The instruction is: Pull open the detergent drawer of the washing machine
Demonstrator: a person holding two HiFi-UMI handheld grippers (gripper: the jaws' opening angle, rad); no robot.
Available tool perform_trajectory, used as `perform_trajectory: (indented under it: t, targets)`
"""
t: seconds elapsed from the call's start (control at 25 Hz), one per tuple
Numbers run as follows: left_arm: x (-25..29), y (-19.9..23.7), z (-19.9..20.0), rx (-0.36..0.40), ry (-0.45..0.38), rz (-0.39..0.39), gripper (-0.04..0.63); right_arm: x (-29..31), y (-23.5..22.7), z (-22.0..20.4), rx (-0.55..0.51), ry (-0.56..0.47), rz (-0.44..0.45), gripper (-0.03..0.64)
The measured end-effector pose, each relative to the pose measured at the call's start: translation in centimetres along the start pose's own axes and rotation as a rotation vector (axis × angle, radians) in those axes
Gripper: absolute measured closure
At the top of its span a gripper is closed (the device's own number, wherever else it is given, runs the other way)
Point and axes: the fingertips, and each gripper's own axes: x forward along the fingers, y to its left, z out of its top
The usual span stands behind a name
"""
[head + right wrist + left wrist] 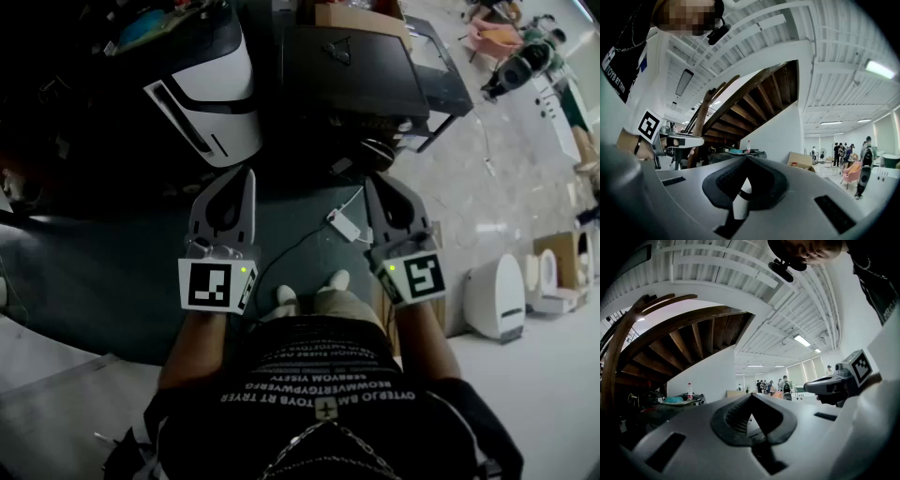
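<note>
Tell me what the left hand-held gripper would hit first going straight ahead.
Probably nothing near: the left hand-held gripper points level toward the far white wall. The white appliance seems below that line; depth unclear.

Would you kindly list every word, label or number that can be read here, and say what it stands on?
"TOYB RT TRTR": white print on the person's black shirt, right gripper view; last letters unsure.
Rows of white print on that shirt, head view: upside down, too blurred to read.
Cubes on the left gripper and right gripper: square markers only, no words.
Nothing else is readable.
</note>
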Motion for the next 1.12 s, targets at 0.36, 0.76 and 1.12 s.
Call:
perform_trajectory:
  t: [0.36,0.76,1.12]
  targets:
    - [-1.0,0.1,-0.3,-0.004,0.009,-0.006,0.592,-0.3,1.6,-0.6,-0.009,-0.006,0.028,0.615]
    - [-0.5,0.4,-0.9,-0.012,0.018,-0.001,0.592,1.0,1.2,-1.3,-0.014,-0.012,0.033,0.615]
    - [0.0,1.8,-1.8,-0.011,0.023,-0.006,0.592,2.2,0.8,-1.3,0.03,0.008,0.003,0.615]
